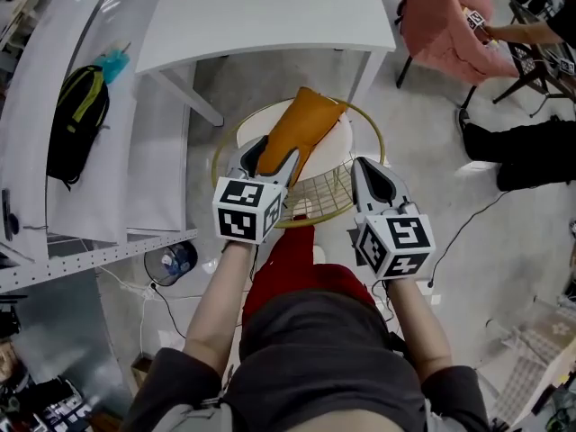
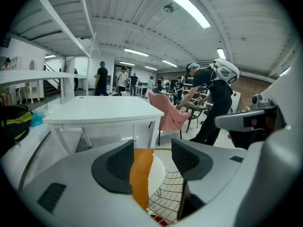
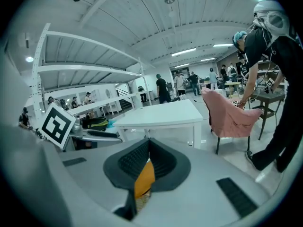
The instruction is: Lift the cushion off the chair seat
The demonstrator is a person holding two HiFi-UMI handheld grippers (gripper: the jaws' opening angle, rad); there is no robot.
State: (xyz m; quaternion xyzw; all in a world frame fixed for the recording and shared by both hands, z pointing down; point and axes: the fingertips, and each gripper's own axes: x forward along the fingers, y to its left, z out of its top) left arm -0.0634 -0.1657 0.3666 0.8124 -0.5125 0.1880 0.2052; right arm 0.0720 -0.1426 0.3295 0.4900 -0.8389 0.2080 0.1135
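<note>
**Orange cushion tilted up over a wire chair, left tool around its edge**

A flat orange fabric cushion (image 1: 301,129) stands tilted on edge over the round white seat (image 1: 335,147) of a gold wire chair (image 1: 319,198). Its upper end points toward a white table (image 1: 270,16) beyond the chair. Its lower end sits at the left gripper (image 1: 261,157).

In the left gripper view the cushion (image 2: 140,174) appears edge-on as a narrow strip between the jaws. It lies against the left-hand pad, and a clear gap separates it from the right-hand pad. The jaws are apart, around the cushion rather than pressed on it.

The right gripper (image 1: 364,171) hovers just beside the cushion, over the chair's wire back. Its jaws are together at the tips. A sliver of orange (image 3: 144,178) shows in the gap below them. This is probably the cushion seen beyond the jaws and not fabric caught in them, though that view alone does not settle it.

To do the lift well, the left jaws should close firmly on the cushion's edge before rising. The cushion is soft and may sag or slip from a shallow bite. Taking the opposite edge with the right tool would keep it level and clear of the wire rim.
</note>
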